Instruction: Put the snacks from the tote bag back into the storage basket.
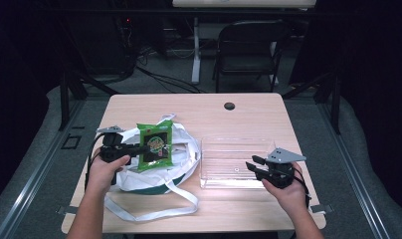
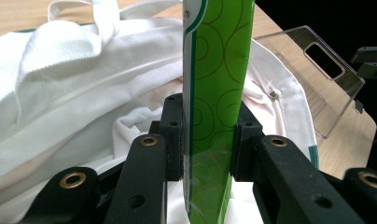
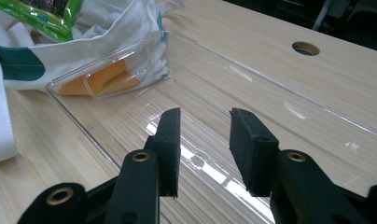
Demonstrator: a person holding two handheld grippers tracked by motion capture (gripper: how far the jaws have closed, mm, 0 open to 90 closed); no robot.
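A green snack packet (image 1: pixel 154 144) stands upright over the mouth of a white tote bag (image 1: pixel 185 149) on the left half of the wooden table. My left gripper (image 1: pixel 142 148) comes in from the left and is shut on the packet's edge. In the left gripper view the pads press both faces of the packet (image 2: pixel 219 70), with the bag (image 2: pixel 60 93) below. A clear plastic tray (image 1: pixel 236 142) lies to the right of the bag. My right gripper (image 1: pixel 252 165) hovers at the tray's near right corner. Its jaws (image 3: pixel 205 135) are apart with nothing between them, above the tray floor (image 3: pixel 270 93).
The bag's long strap (image 1: pixel 154 211) loops toward the table's near edge. A cable hole (image 1: pixel 229 106) sits near the far edge of the table. A dark folding chair (image 1: pixel 249 50) stands beyond the table. The tray's handle cutout (image 2: pixel 324 60) faces the bag.
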